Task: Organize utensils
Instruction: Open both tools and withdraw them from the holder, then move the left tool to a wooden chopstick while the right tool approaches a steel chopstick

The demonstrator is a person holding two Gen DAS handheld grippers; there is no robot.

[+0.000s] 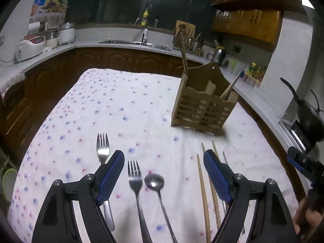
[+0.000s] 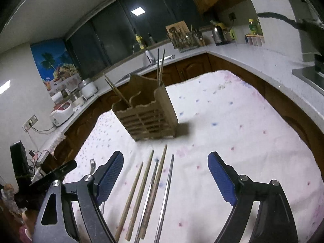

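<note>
A: What covers the table?

B: A white tablecloth dotted with small blue and pink flowers. Behind it a pale countertop runs around the room over dark wooden cabinets, with a sink, a rice cooker and a kettle on it. The window above is dark, and a ceiling light shows in it.

A: And the utensils?

B: Two forks and a spoon lie near the left gripper, whose fingers stand wide apart with nothing between them. Wooden and metal chopsticks lie side by side in front of the right gripper, also spread apart and empty.

A: The holder?

B: The wooden caddy stands upright farther back on the cloth, with a few chopsticks already leaning in its compartments.
</note>
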